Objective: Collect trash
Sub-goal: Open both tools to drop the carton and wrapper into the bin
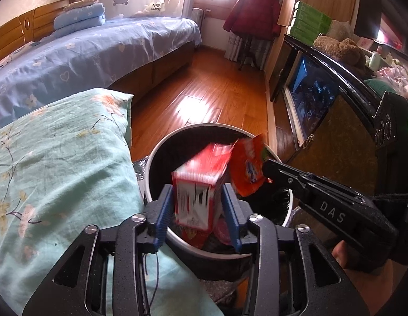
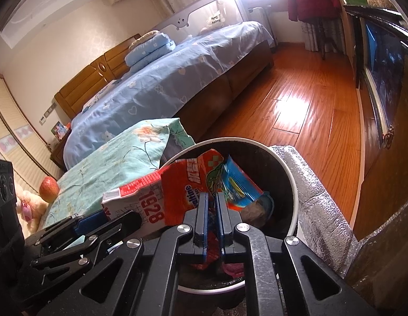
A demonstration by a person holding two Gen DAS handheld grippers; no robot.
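Observation:
A black bin with a white rim (image 1: 150, 168) (image 2: 294, 184) stands below both grippers and holds several wrappers. My left gripper (image 1: 197, 186) hangs over it, its blue pads standing on either side of a blurred red and white carton (image 1: 201, 176) (image 2: 135, 205) with slight gaps, so it is open. My right gripper (image 2: 212, 195) (image 1: 267, 167) comes in from the right with only a narrow slit between its pads. An orange snack packet (image 2: 188, 184) (image 1: 246, 166) and a blue packet (image 2: 235, 184) sit at its fingertips over the bin mouth.
A teal floral pillow (image 1: 59, 158) lies against the bin's left side, with an apple (image 2: 49, 189) and a plush toy (image 2: 30, 208) beyond it. A silver foil pad (image 2: 314, 184) is to the right. A blue bed (image 1: 85, 52), wooden floor (image 1: 204, 92) and dark cabinet (image 1: 335, 121) surround them.

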